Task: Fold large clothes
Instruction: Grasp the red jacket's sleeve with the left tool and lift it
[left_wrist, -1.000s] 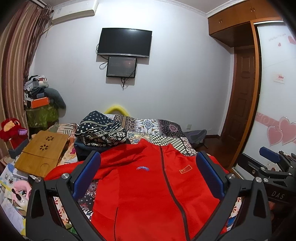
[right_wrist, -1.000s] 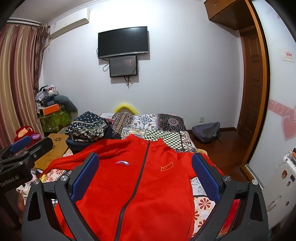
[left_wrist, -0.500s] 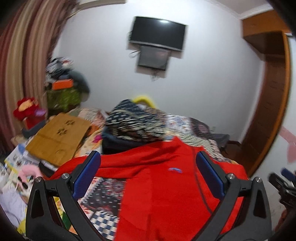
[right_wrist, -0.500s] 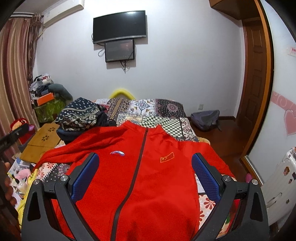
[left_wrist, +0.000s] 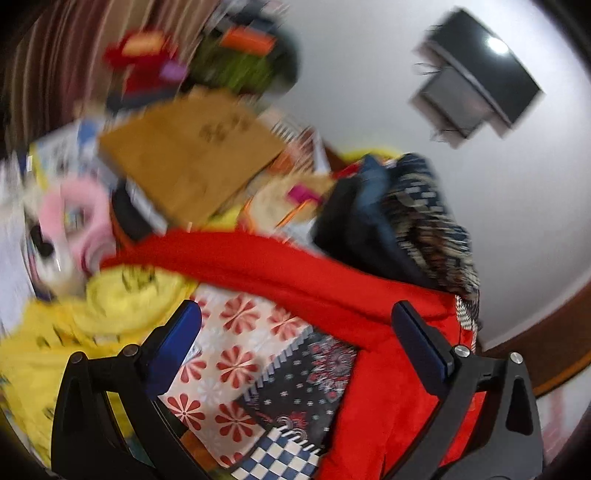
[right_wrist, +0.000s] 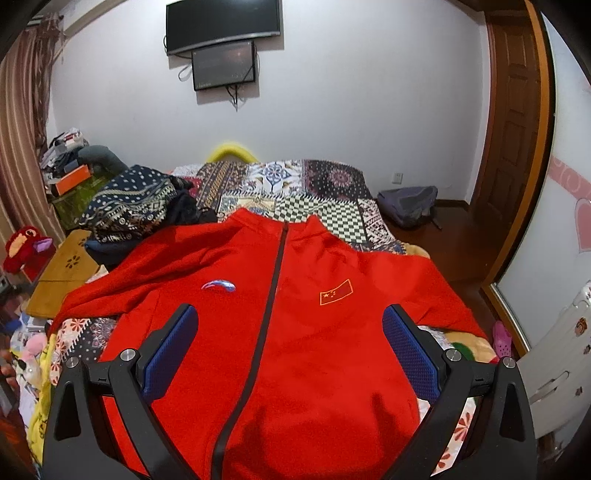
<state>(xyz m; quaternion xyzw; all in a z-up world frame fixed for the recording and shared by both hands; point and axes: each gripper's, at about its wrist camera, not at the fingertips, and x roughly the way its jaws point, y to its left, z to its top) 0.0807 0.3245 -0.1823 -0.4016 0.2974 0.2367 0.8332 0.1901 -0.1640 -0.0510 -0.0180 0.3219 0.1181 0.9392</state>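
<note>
A red zip-front track jacket (right_wrist: 295, 332) lies spread face up across a bed covered in a patchwork quilt (right_wrist: 325, 206), filling the centre and lower half of the right wrist view, its dark zipper (right_wrist: 271, 295) closed up to the collar. A small flag patch (right_wrist: 336, 291) sits right of the zipper, a blue-and-white logo (right_wrist: 218, 285) left of it. The right gripper (right_wrist: 290, 350) hangs above the jacket's chest at the bottom of the frame, its blue-padded fingers (right_wrist: 170, 350) spread wide with nothing between them.

In the tilted, motion-blurred left wrist view, the left gripper (left_wrist: 295, 354) is likewise wide open and empty over the quilt, with one red sleeve (left_wrist: 258, 258) running across mid-frame above it. Yellow fabric (left_wrist: 74, 332), possibly a garment, bunches at lower left. A pile of dark patterned clothes (right_wrist: 129, 206) sits at centre left of the right view, beside a wooden lap desk (right_wrist: 62, 273). A wall-mounted television (right_wrist: 221, 24) hangs at upper centre.
</note>
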